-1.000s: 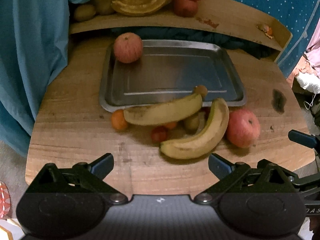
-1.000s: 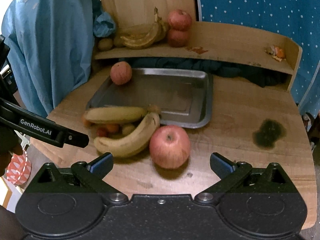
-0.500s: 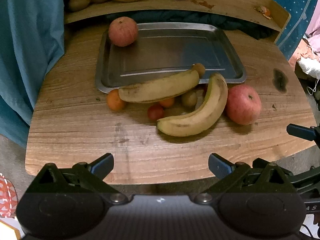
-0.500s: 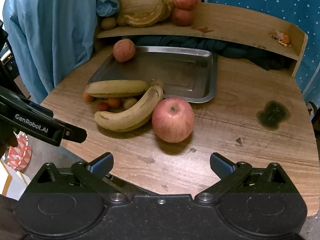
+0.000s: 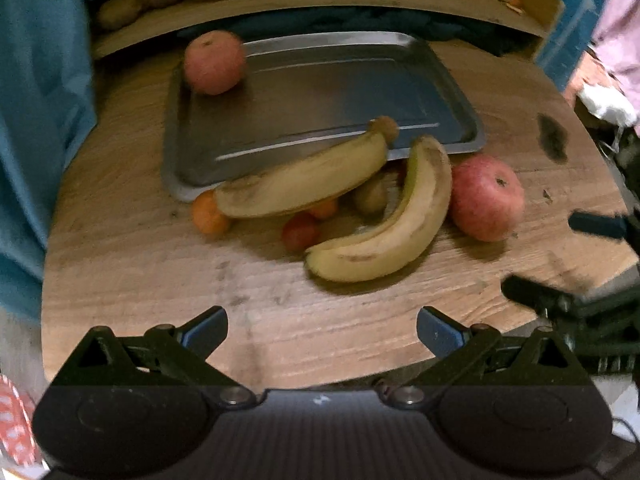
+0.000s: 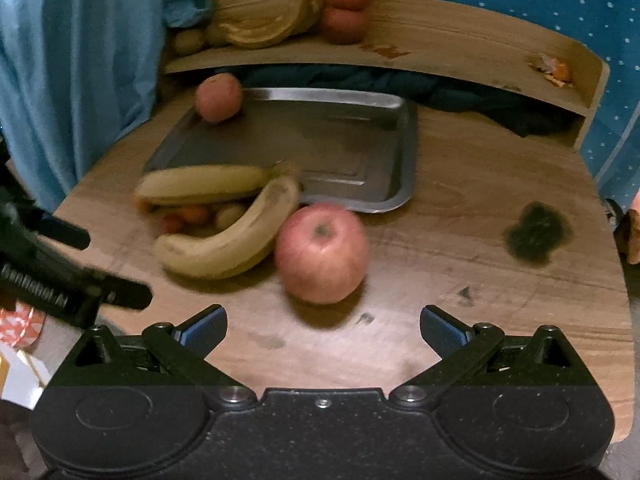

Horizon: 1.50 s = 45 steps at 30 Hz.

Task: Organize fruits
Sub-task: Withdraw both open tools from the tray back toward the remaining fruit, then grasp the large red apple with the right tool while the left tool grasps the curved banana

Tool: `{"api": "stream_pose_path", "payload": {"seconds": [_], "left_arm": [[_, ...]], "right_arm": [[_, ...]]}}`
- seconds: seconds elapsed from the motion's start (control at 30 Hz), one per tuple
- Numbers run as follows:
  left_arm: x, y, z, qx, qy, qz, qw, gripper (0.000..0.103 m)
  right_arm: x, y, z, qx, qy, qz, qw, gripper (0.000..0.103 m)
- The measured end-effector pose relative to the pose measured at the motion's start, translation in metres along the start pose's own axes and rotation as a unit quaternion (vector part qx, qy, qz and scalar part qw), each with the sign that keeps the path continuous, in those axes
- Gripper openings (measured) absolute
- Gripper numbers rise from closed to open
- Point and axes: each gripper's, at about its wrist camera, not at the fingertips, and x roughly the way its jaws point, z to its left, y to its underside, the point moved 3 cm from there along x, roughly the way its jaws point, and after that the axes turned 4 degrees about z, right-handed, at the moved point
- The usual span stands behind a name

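Note:
A metal tray (image 5: 320,92) (image 6: 360,136) lies on the wooden table with one red apple (image 5: 214,62) (image 6: 219,97) in its far left corner. In front of the tray lie two bananas (image 5: 304,184) (image 5: 384,236) over several small fruits (image 5: 300,232). A second red apple (image 5: 486,198) (image 6: 321,253) sits to their right. My left gripper (image 5: 322,330) is open near the table's front edge, nothing between its fingers. My right gripper (image 6: 323,330) is open just in front of the near apple. Both views are slightly blurred.
A raised wooden shelf (image 6: 440,40) at the back holds bananas (image 6: 264,24) and two stacked apples (image 6: 346,4). Blue cloth (image 6: 80,72) hangs at the left. A dark stain (image 6: 538,234) marks the table's right side. The left gripper's black body (image 6: 60,276) shows in the right wrist view.
Both grippers drew back from the table, then moved in again. The right gripper is now closer to the near apple. The fruit has not moved.

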Motion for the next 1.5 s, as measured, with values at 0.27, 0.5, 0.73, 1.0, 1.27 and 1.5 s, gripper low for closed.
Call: {"api": "stream_pose_path", "payload": {"seconds": [0.27, 0.5, 0.73, 1.0, 1.27, 1.5], "left_arm": [[0.001, -0.001, -0.027, 0.144, 0.004, -0.028, 0.9891, 0.102], [0.005, -0.005, -0.045, 0.208, 0.01, -0.044, 0.9771, 0.097], [0.015, -0.011, -0.046, 0.224, 0.022, -0.041, 0.9735, 0.085], [0.023, -0.017, -0.048, 0.235, 0.02, -0.038, 0.971, 0.077], [0.03, -0.023, -0.051, 0.236, 0.019, -0.035, 0.9709, 0.072], [0.038, -0.026, -0.056, 0.239, 0.017, -0.027, 0.9705, 0.072]], "right_arm": [[0.019, -0.017, -0.012, 0.028, -0.025, 0.018, 0.999, 0.102], [0.035, -0.026, -0.007, 0.017, -0.025, 0.031, 0.999, 0.096], [0.041, -0.028, -0.003, 0.016, -0.017, 0.037, 0.999, 0.087], [0.049, -0.029, 0.0, 0.021, -0.014, 0.042, 0.999, 0.081], [0.055, -0.03, -0.001, 0.03, -0.016, 0.034, 0.999, 0.076], [0.055, -0.03, 0.0, 0.017, -0.019, 0.026, 0.999, 0.071]]}}
